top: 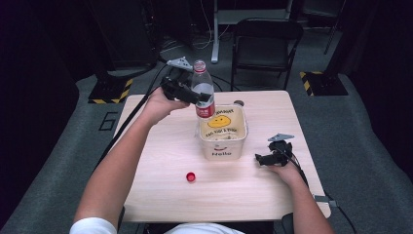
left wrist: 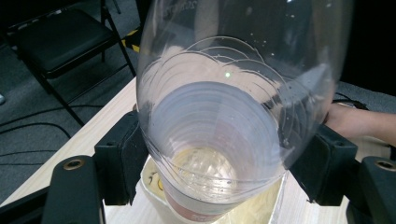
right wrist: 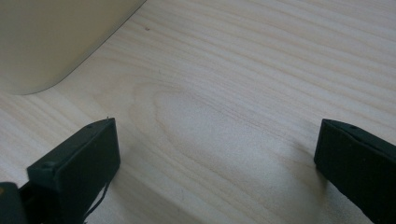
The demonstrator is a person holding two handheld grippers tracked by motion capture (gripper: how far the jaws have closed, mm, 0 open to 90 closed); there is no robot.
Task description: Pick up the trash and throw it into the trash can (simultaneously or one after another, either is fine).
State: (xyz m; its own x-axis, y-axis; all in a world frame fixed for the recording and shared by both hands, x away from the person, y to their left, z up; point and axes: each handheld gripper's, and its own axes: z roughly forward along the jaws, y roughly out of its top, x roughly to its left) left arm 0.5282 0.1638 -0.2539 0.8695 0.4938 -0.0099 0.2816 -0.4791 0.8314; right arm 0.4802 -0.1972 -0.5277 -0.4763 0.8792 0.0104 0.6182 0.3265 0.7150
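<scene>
The left claw holds one clear plastic bottle by its body, black pads pressed on either side, as the left gripper view shows. In the high view the bottle stands nearly upright in the air, just above the far rim of the cream tub, toward twelve o'clock of the desk. Its mouth carries no cap, and the one red cap lies on the desk near seven o'clock from the tub, well apart from it. Through the bottle's wall the tub's pale inside can be seen below; how much liquid remains I cannot tell.

The step in hand looks like the pour: the open bottle is carried over the tub. The next move would call for tipping the neck down over the tub's opening, with the mouth kept inside the rim so nothing spills on the wood, and a steady squeeze so the thin wall does not buckle or slip.

The right claw rests on the desk at three o'clock from the tub, just beside it, jaws wide and empty; the right gripper view shows bare wood between them and the tub's corner ahead.

Count: one bottle, one cap, one tub, two claws, and one folding chair beyond the desk.
</scene>
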